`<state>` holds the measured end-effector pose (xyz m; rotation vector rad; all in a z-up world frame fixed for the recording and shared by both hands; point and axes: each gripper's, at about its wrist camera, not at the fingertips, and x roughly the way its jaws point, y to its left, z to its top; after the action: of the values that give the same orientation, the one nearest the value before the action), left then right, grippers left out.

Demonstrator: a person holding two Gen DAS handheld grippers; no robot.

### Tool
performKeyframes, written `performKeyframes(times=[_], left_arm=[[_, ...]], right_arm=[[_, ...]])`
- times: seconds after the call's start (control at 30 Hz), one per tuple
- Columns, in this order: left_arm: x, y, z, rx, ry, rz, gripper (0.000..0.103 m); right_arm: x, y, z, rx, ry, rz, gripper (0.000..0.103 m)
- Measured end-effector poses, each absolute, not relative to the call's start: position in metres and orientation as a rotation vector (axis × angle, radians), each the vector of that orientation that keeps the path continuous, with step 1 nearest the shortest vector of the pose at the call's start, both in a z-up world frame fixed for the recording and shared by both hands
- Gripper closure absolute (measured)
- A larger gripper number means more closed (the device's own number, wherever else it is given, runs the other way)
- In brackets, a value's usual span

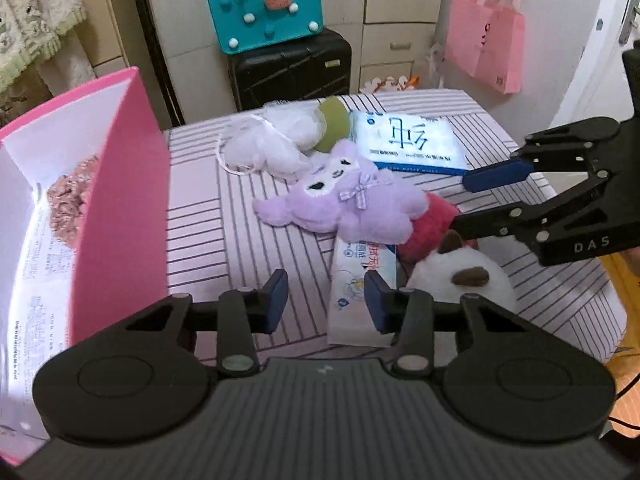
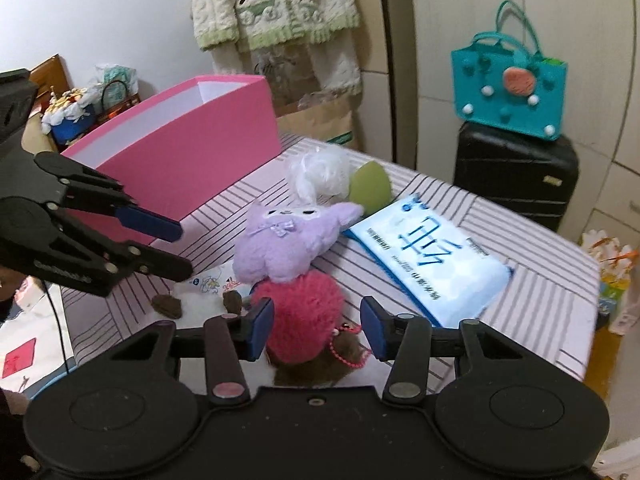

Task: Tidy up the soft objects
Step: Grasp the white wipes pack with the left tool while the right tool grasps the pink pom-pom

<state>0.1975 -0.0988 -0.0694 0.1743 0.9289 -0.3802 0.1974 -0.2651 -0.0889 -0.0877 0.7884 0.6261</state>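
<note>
The pink box (image 1: 120, 200) stands open at the left of the striped desk (image 1: 248, 256); inside it lies a brownish fluffy thing (image 1: 70, 208), partly hidden by the near wall and hard to name. The soft things lie in a heap beside it: a purple plush (image 1: 348, 204) on top of a pink furry toy (image 2: 300, 312), a white plush with brown ears (image 1: 460, 276), a white mesh puff (image 1: 264, 148), a green pad (image 1: 334, 124); a large tissue pack (image 1: 412, 140) and a small one (image 1: 360, 288) lie among them. The left gripper (image 1: 326, 300) has its fingers partly apart, empty, over the small pack; the right gripper (image 2: 316, 328) straddles the pink toy, fingers apart; whether they touch it I cannot tell. The toy's lower part is cut off behind the gripper.
</note>
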Motion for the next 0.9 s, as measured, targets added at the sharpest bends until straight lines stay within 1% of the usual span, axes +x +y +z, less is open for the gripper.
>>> performKeyframes(times=[0.23,0.37,0.43,0.47,0.53,0.63,0.87,0.9], left_arm=[[0.208,-0.103,-0.084,0.139,0.982,-0.422,0.062],[0.212,-0.105,-0.088,0.105,1.005,-0.446,0.061],[0.212,-0.107,-0.089,0.109,1.005,-0.439,0.061],[0.213,-0.107,-0.089,0.111,1.004,-0.439,0.061],[0.214,-0.107,-0.089,0.101,1.012,-0.445,0.057],[0.218,-0.110,-0.092,0.080,1.044,-0.472,0.052],[0.220,-0.117,-0.096,0.082,1.026,-0.454,0.049],[0.221,-0.116,-0.097,0.077,1.024,-0.449,0.048]], right_arm=[[0.208,-0.257,-0.105,-0.085,0.850,0.701,0.050],[0.212,-0.252,-0.110,-0.112,0.852,0.705,0.046],[0.214,-0.250,-0.114,-0.127,0.830,0.708,0.047],[0.215,-0.250,-0.115,-0.127,0.822,0.710,0.047],[0.216,-0.253,-0.115,-0.107,0.815,0.706,0.055],[0.209,-0.258,-0.113,-0.119,0.800,0.702,0.059],[0.198,-0.274,-0.108,-0.127,0.799,0.655,0.059],[0.197,-0.275,-0.108,-0.127,0.803,0.647,0.057]])
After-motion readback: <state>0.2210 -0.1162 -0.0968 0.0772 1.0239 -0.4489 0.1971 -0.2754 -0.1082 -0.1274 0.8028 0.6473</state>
